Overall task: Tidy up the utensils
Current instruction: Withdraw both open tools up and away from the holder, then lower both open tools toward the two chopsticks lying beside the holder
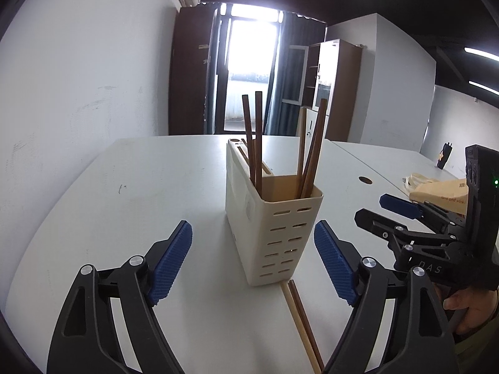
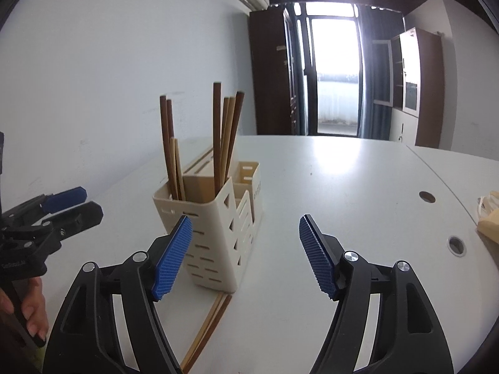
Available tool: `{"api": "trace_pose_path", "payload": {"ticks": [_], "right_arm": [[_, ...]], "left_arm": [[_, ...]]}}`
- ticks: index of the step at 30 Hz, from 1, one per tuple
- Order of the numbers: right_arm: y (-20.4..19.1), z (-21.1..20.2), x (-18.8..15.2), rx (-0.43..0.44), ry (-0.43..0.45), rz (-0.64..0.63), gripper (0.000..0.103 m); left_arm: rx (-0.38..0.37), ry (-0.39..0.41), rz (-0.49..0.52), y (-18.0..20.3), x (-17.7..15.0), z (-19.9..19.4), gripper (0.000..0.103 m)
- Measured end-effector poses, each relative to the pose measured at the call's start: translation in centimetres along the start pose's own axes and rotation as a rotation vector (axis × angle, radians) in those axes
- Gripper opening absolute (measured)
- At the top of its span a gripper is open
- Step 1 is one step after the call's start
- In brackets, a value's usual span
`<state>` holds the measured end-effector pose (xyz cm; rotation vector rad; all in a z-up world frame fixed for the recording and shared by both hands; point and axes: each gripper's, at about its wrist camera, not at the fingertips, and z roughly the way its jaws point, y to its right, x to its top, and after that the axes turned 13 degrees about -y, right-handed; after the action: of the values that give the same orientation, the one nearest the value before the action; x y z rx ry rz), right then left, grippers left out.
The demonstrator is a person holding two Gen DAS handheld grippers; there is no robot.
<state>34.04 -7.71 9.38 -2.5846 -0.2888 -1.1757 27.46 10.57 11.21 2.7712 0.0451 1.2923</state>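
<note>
A cream slotted utensil holder (image 1: 274, 218) is standing upright on the white tabletop (image 1: 140, 202), and brown chopsticks (image 1: 257, 137) are leaning inside its compartments, some in the near square section and some in the section behind it. Two more chopsticks (image 1: 301, 318) are lying flat on the tabletop, side by side, with their far ends touching or just at the holder's near bottom edge.

The left tool (image 1: 252, 261) is hanging over the tabletop with its blue ribbed pads spread wide; the holder is sitting ahead of the gap, and nothing is being pressed between the pads. The right tool (image 2: 244, 255) is likewise standing open and gripping nothing, its left pad (image 2: 173, 257) overlapping the holder's near corner in the right wrist view, though I cannot tell whether it is touching.

A person's hand (image 1: 467, 308) is gripping the right tool's handle. A brown paper package (image 1: 443, 194) is resting far off at the right side of the tabletop
</note>
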Motion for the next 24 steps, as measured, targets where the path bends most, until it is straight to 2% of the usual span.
{"api": "trace_pose_path", "payload": {"ticks": [4,7,14,24], "right_arm": [[-1.0,0.8,-1.6,-0.054,-0.066,-0.031,0.072],[-1.0,1.9,-2.1,-0.072,-0.145,-0.002,0.072],[-0.3,5.6,-3.2,-0.030,-0.336,0.073,0.072],[-1.3,9.2,-4.2,-0.019,-0.507,0.090,0.070]], "left_arm": [[-0.002,-0.044,0.005,-0.1,-0.8,0.9,0.086],[0.002,-0.066,0.005,-0.3,-1.6,1.4,0.088],[-0.002,-0.101,0.003,-0.9,-2.1,2.0,0.088],[-0.032,-0.157,-0.064,-3.2,-2.3,3.5,0.088]]}}
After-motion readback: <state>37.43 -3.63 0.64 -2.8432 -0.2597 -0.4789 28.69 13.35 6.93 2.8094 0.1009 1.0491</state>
